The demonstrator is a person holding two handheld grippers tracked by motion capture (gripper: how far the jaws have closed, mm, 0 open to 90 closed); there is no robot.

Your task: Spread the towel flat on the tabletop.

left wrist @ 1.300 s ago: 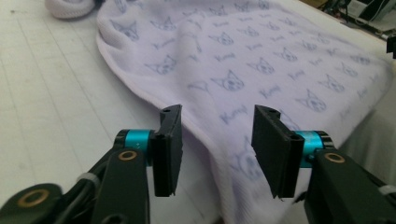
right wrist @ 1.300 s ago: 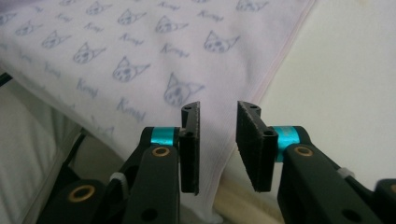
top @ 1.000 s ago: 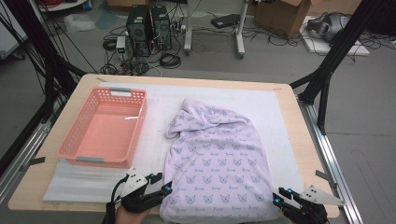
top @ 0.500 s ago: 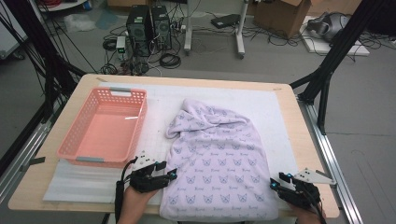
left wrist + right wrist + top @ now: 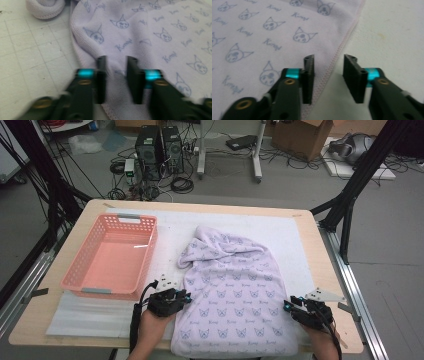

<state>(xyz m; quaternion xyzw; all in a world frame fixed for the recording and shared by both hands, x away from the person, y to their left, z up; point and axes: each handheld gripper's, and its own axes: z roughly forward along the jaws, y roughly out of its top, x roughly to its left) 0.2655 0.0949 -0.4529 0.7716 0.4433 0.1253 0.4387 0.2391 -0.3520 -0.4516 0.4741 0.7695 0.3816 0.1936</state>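
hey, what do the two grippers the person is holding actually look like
Both the left gripper and the right gripper have two flat black jaws on dark arms, with turquoise blocks at the jaw bases and brass-coloured fasteners lower down. From above, a black cable trails from each, and a pale three-cornered plate tops each.

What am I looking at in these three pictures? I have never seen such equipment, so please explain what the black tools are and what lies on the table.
A person sits at a table and holds a hand tool in each hand: a two-jaw gripper with a small camera on it. The high view looks down from above the table. There you see the left gripper, the right gripper, a lilac towel with a cat-face print spread on a white mat, and a pink plastic basket, with nothing in it, to the left. The other two pictures come from the grippers' own cameras. The left gripper's jaws stand open around the towel's left edge; the right gripper's jaws stand open astride its stitched right hem. Nothing is clamped yet.
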